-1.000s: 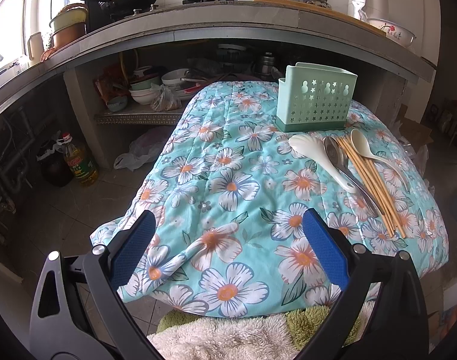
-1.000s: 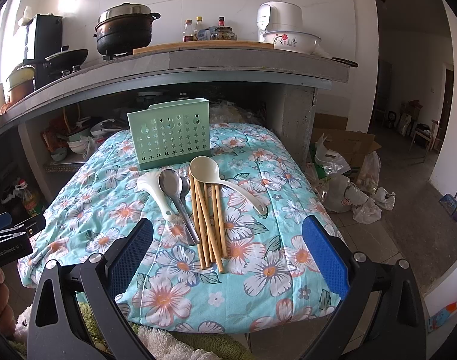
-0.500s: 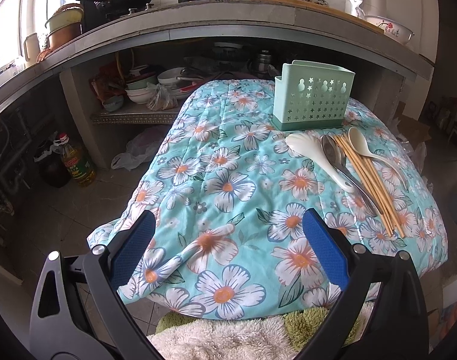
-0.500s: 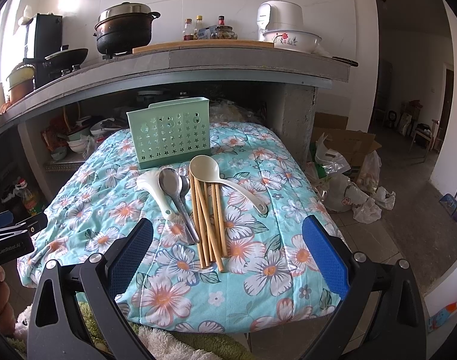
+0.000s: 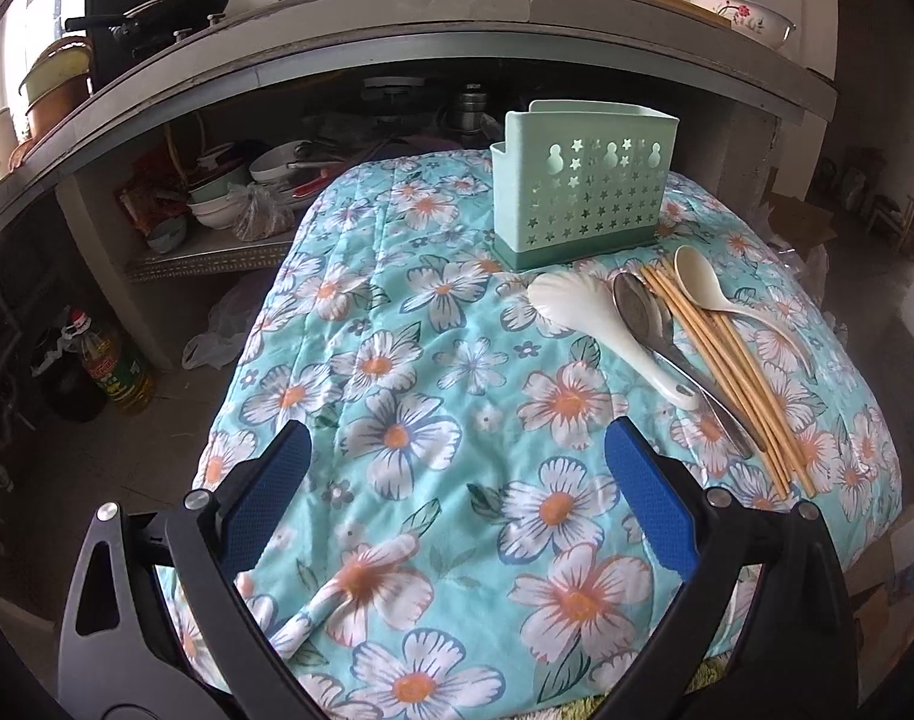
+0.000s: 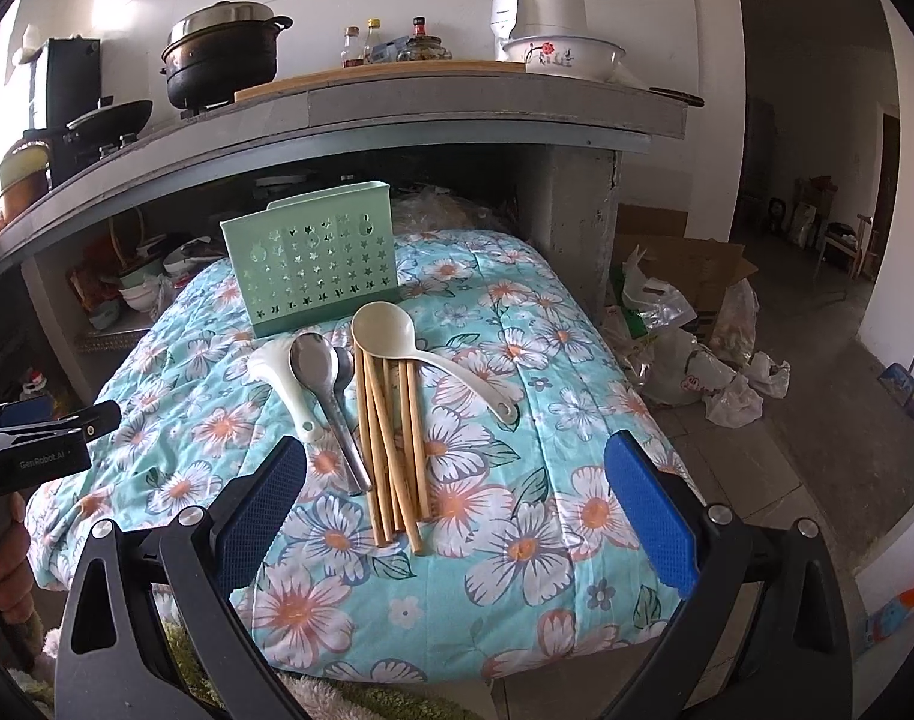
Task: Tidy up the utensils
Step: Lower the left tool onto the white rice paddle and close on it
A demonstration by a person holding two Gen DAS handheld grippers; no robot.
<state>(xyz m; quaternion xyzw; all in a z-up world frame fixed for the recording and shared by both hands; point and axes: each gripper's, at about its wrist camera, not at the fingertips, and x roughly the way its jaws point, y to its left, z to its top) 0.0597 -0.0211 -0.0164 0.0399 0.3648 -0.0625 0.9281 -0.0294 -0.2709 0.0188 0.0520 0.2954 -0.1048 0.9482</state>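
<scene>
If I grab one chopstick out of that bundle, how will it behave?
The chopsticks look thin, stiff and light, so one should lift easily. They overlap loosely, so neighbours may shift or roll. The soft floral quilt probably lets the right gripper press down around one.

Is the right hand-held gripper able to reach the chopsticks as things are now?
Probably yes. The right hand-held gripper is open and empty, and the chopsticks lie uncovered on the flowered cloth just ahead of it, their near ends free.
</scene>
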